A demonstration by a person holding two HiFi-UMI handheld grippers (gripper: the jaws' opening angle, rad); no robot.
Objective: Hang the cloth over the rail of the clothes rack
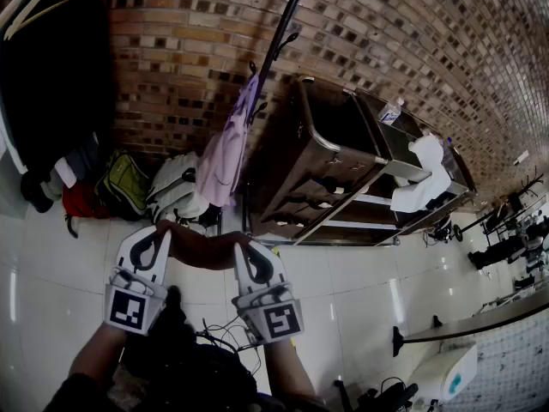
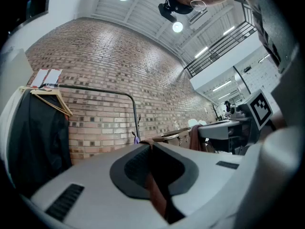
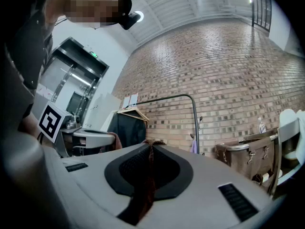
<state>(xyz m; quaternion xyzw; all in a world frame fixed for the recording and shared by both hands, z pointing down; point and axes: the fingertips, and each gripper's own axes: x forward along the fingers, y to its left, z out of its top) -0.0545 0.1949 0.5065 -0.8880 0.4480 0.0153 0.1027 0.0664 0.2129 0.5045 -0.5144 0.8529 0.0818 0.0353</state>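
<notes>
Pinching opposite cloth (image 1: 202, 250) edges, left tool (image 1: 159, 230) and right tool (image 1: 244, 245) face rack (image 2: 95, 88).

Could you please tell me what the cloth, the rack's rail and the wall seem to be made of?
The cloth looks like soft, matte brown fabric: it drapes between its held ends. The rail seems to be thin dark metal tube, smoothly bent at the corner; painted or coated, I cannot tell. The wall is bare, rough brick with visible mortar joints.
</notes>
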